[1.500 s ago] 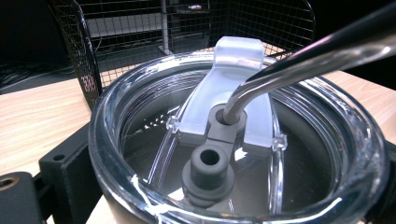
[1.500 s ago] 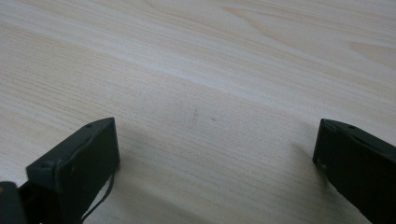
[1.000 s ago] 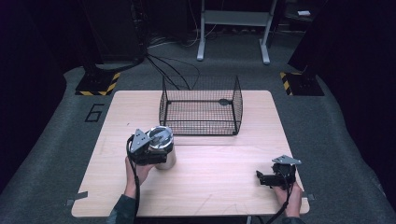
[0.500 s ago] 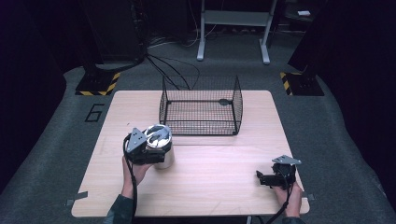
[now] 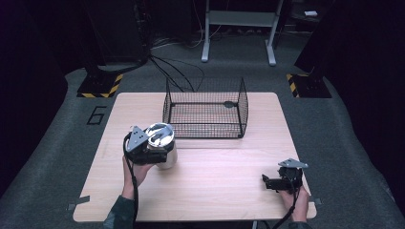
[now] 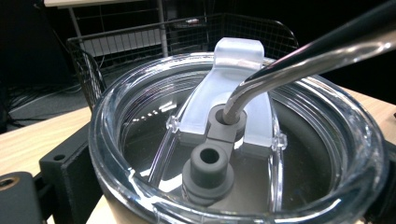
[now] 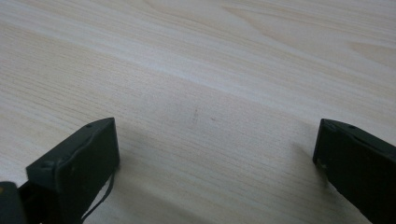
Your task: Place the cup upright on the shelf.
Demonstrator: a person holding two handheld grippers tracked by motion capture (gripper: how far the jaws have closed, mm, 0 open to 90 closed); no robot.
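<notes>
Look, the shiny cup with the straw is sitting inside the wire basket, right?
Not quite. The shiny cup with the straw is outside the wire basket, on the table in front of it, at the left hand-held gripper. The high view shows this.

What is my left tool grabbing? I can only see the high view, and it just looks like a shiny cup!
Observer: It's a tumbler with a clear lid, and a bent metal straw pokes through a hole in the lid.
Operator: Is there another hole?
Observer: Yes, a second grey hole beside the straw's, with nothing in it.
Operator: And my right tool?
Observer: The right tool has its jaws wide apart over bare wooden table, holding nothing.
</notes>
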